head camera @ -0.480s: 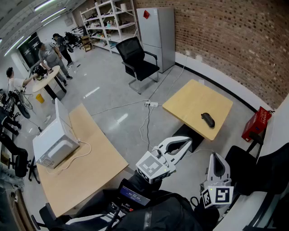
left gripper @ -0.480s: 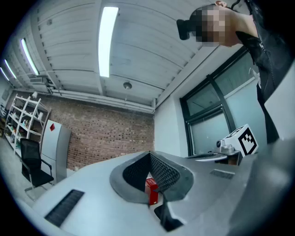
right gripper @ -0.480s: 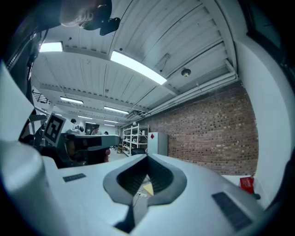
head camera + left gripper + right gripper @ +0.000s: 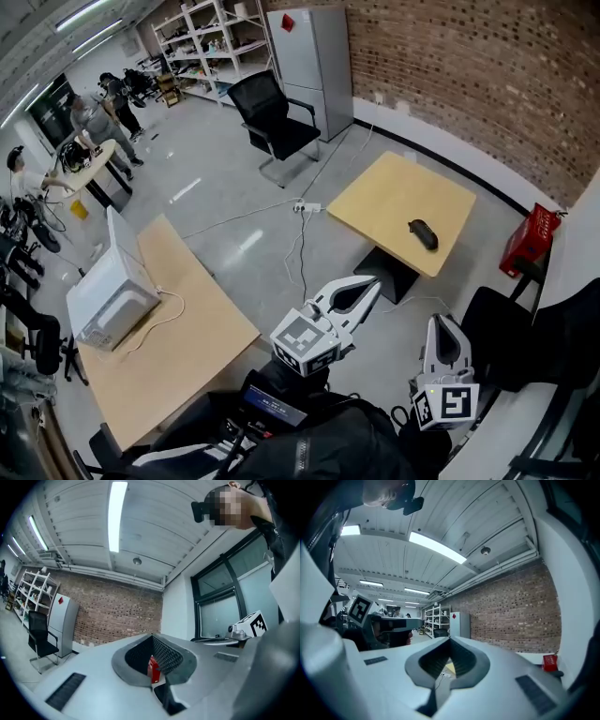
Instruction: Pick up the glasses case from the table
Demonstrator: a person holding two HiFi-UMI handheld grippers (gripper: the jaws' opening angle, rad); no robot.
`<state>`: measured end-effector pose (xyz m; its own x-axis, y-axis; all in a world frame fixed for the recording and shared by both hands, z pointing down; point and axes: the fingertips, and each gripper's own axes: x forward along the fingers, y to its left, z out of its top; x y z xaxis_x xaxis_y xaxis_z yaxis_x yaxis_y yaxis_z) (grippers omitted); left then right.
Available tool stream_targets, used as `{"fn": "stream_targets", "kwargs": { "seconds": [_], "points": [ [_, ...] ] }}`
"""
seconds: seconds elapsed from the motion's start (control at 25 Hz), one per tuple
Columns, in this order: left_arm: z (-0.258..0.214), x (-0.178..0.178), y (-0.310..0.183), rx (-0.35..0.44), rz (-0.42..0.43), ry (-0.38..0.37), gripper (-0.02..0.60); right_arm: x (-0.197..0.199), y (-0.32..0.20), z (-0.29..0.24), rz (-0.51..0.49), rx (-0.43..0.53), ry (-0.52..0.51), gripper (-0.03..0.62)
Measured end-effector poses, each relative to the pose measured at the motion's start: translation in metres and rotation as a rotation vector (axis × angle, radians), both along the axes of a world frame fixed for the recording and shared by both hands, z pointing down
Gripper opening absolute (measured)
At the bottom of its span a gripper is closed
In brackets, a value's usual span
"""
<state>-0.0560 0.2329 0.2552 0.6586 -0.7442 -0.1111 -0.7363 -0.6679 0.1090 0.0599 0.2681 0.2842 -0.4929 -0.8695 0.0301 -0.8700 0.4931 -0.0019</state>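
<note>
The glasses case is a small dark oval lying on the near right part of a small light-wood table across the floor. Both grippers hang low in front of the person, well short of that table. My left gripper points toward the table with its fingertips meeting and nothing between them. My right gripper is shut and empty too. In the left gripper view the left gripper faces a brick wall, and a red crate shows through the gap. The right gripper frames a bit of the table.
A long wooden table with a white box-shaped appliance stands at the left. A black office chair and a grey cabinet stand at the back. A power strip with cables lies on the floor. Red crate and black chair at right.
The view has shifted slightly, so table and grippers sit a little higher and further left in the picture. Both grippers stay shut. The case has not moved on the table.
</note>
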Motion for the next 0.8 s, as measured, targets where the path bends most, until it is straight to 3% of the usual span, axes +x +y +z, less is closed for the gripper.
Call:
{"fn": "stream_targets", "kwargs": {
  "seconds": [0.4,0.8],
  "points": [
    [0.014,0.009,-0.004,-0.058,-0.029,-0.004,-0.002,0.013,0.004,0.018,-0.026,-0.043,-0.037,0.006],
    [0.026,0.036,-0.008,-0.088,0.009,-0.033,-0.002,0.035,0.005,0.040,-0.055,-0.104,-0.042,0.006]
  ]
}}
